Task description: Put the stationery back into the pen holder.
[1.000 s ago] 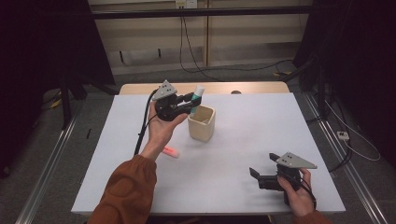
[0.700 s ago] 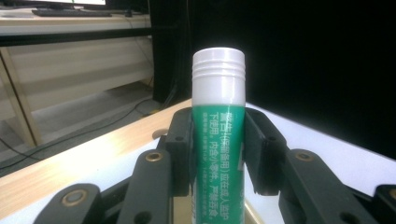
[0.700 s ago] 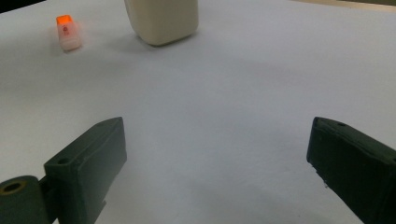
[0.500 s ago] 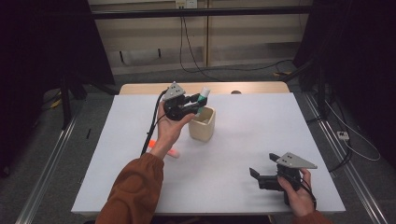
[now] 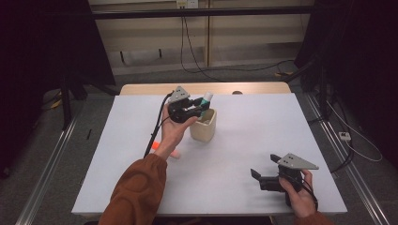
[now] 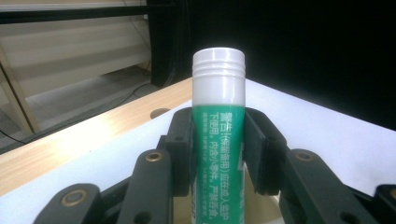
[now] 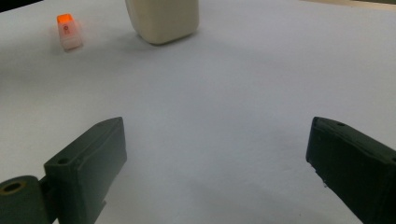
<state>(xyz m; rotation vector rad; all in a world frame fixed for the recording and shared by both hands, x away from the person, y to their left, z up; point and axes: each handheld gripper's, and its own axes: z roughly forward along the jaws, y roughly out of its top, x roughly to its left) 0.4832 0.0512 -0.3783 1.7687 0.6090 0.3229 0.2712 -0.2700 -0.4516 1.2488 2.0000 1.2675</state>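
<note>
So the left claw (image 5: 199,108) is clamped on a green tube (image 6: 218,135) with a white cap, holding it right over the cream cup (image 5: 203,125) near the back of the bench (image 5: 263,126). The tube's long axis tilts cap-up, bottom end aimed at the cup's mouth just below. The right claw (image 7: 215,168) sits wide open, holding nothing, well apart at the front corner.

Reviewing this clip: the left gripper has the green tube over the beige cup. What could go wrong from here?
1. The left gripper clamps the green tube low on its body, leaving the white cap end free; it may tilt or slip on release.
2. The tube sits over the rim of the beige cup; catching the rim could tip the cup.
3. The right gripper rests open, far away, so nothing steadies the cup.
</note>
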